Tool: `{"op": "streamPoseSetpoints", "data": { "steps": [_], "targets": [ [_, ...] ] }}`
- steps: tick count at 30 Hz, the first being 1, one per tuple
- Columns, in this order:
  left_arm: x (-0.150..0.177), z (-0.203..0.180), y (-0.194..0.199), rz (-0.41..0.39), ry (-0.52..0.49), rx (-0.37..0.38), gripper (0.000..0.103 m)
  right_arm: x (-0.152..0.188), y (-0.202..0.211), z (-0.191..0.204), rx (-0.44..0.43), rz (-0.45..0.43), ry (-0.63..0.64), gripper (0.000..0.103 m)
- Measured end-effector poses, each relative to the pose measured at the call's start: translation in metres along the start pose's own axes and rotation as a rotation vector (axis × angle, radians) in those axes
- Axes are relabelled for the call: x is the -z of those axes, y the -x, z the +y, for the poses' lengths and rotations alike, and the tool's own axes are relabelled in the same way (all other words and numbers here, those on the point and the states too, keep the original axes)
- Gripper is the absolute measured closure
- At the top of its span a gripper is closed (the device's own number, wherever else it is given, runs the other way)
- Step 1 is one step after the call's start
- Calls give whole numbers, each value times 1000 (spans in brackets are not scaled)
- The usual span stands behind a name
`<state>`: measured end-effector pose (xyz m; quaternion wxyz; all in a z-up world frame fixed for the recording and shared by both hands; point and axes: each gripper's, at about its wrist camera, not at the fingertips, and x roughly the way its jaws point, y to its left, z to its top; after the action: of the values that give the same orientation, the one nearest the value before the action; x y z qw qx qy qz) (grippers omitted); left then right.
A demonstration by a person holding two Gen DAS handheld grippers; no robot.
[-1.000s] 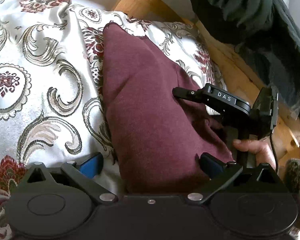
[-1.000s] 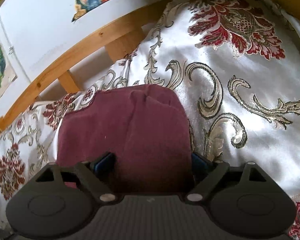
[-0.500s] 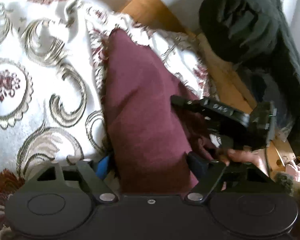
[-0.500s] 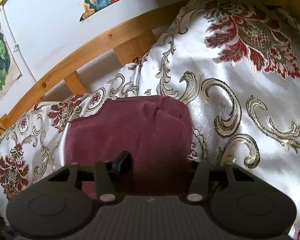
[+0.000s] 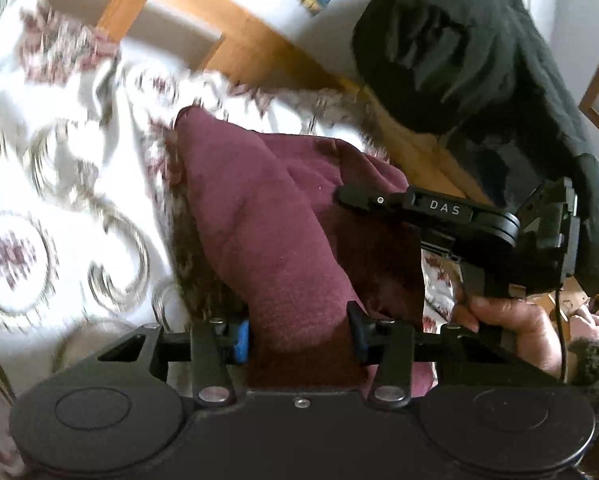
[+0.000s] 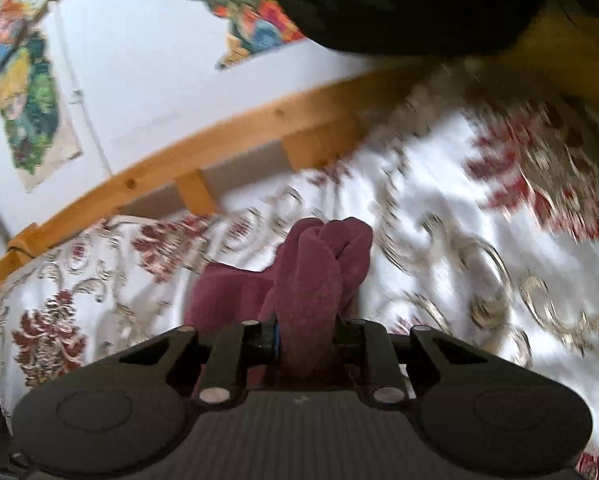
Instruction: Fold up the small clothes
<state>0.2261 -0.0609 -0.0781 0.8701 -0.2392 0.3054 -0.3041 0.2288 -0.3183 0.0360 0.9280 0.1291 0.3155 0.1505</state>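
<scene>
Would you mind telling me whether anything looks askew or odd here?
Nothing damaged or spilled. The maroon garment is bunched rather than flat: both tongs, left and right, have just closed on it, and it rises in folds off the patterned bedspread.

One maroon garment (image 5: 275,224), two grippers (image 5: 299,334), one bedspread (image 5: 59,184).

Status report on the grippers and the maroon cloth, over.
Left gripper and right gripper have just closed on the maroon cloth, bunched between each pair of jaws. Nothing in the way.
</scene>
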Motion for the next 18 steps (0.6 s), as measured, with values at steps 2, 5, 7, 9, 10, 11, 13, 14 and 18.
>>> {"op": "streamPoseSetpoints", "data": {
  "steps": [2, 5, 7, 9, 10, 11, 13, 14, 18],
  "targets": [
    [-9, -2, 12, -34, -20, -14, 56, -8, 3, 13, -25, -28, 14, 81],
    [-20, -2, 34, -87, -27, -44, 56, -21, 2, 34, -72, -70, 30, 81],
    [-28, 0, 53, -122, -31, -76, 56, -30, -5, 51, -109, -92, 39, 81],
    [-35, 3, 71, -147, -37, -114, 56, -37, -14, 66, -154, -107, 42, 81],
    [-38, 4, 80, -157, -42, -136, 56, -39, -18, 74, -177, -112, 41, 81],
    [-42, 5, 92, -167, -44, -161, 56, -40, -23, 83, -205, -118, 41, 81],
    [-46, 10, 110, -177, -39, -206, 56, -41, -33, 98, -251, -123, 42, 81],
    [-48, 12, 120, -175, -42, -227, 56, -41, -38, 106, -277, -122, 46, 81],
    [-58, 30, 155, -147, -61, -303, 56, -41, -61, 138, -354, -92, 79, 81]
  ]
}}
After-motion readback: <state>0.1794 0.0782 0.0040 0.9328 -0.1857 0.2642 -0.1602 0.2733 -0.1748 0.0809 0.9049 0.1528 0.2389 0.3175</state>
